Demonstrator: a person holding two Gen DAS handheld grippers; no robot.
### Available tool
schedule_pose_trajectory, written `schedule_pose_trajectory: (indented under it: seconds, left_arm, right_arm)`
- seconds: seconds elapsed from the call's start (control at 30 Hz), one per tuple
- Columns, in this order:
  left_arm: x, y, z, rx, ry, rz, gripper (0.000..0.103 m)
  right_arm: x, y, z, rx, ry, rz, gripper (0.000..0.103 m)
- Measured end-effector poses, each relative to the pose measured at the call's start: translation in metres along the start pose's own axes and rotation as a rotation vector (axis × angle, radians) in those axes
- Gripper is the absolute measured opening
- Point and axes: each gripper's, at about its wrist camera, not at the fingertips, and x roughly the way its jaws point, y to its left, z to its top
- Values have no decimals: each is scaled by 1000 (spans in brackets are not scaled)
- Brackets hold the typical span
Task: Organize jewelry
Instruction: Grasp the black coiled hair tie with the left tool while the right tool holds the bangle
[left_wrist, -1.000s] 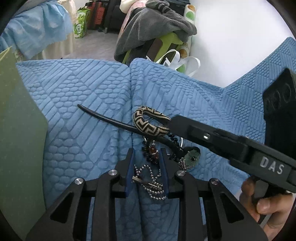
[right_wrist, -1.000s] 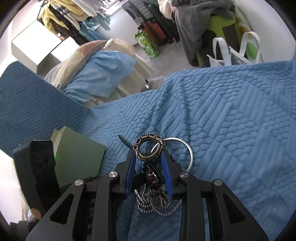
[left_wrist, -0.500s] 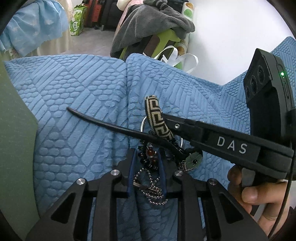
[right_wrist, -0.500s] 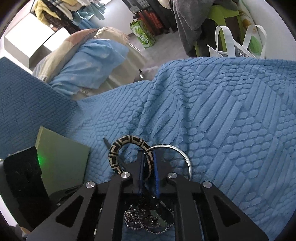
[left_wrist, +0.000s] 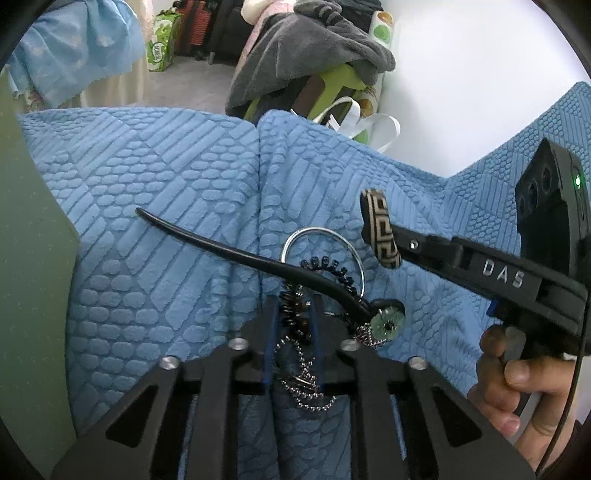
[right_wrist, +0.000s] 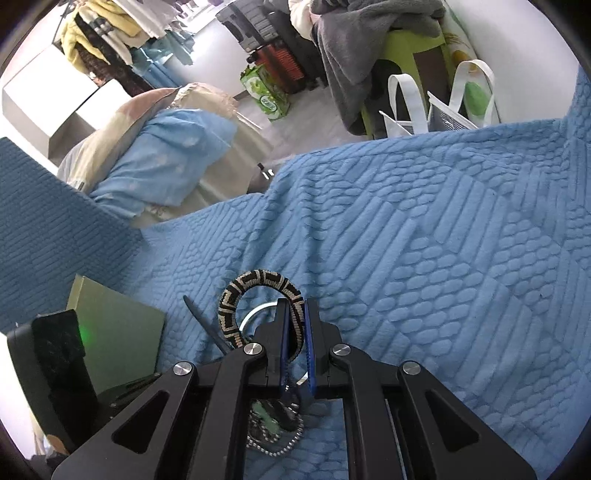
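Patterned bangle (right_wrist: 258, 306) clamped in right gripper (right_wrist: 295, 325), above blanket (right_wrist: 424, 258).

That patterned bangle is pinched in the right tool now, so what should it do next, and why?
Probably carry the bangle left toward the green box. The right hand-held gripper is shut on it and has it clear of the silver ring and chains on the blanket.

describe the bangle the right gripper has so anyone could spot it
On the blue textured blanket, find the jewelry pile. Just above it the right gripper pinches a thick woven bangle. Its black-and-beige key pattern sets it apart from the thin silver ring and the ball chain.
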Motion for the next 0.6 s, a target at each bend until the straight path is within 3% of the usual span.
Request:
schedule_pose_trajectory:
  seconds: [0.6]
  left_arm:
    - [-47, -11, 1, 39, -81, 30, 8]
  right_arm:
    - [-25, 8, -15, -38, -50, -98, 6]
